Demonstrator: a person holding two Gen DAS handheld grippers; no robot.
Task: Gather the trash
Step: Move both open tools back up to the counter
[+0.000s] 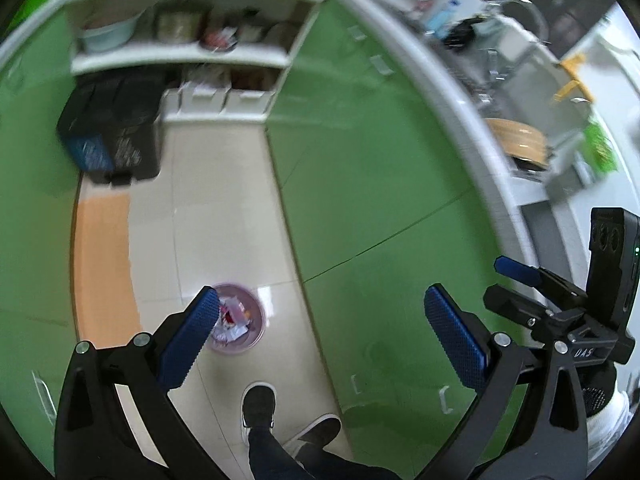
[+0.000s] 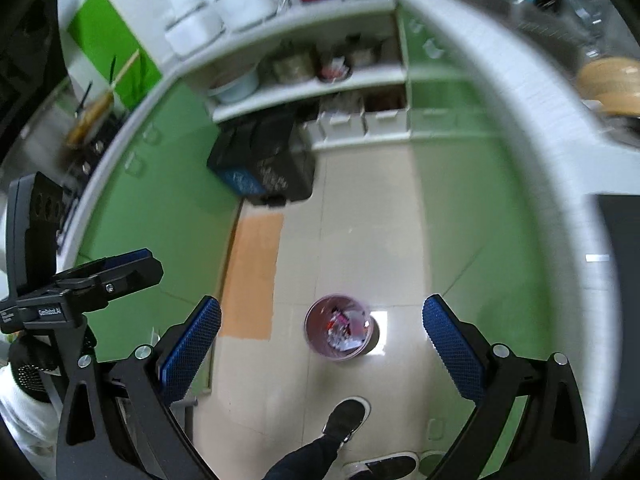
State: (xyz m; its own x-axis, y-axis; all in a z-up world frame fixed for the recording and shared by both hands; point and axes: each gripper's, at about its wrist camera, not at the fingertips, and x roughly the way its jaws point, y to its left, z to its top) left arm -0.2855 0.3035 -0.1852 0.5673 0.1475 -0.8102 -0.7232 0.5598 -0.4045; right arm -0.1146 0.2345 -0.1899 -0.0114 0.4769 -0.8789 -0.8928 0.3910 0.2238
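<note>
A small pink waste bin (image 1: 240,322) (image 2: 339,327) full of crumpled paper and wrappers stands on the pale tiled floor far below. My left gripper (image 1: 320,336) is open and empty, and its left blue pad (image 1: 188,340) overlaps the bin's edge in the left wrist view. My right gripper (image 2: 322,346) is open too, nothing between its pads; the bin shows between its fingers, well beneath them. Each gripper appears at the edge of the other's view: the right one (image 1: 520,276) and the left one (image 2: 120,264).
Green cabinet fronts (image 1: 360,200) line both sides of the narrow floor. A black bin with a blue panel (image 2: 260,164) stands at the far end under white shelves (image 2: 312,88) of bowls and pots. A person's dark shoes (image 2: 346,416) are below. Countertop with sink (image 1: 520,80) at right.
</note>
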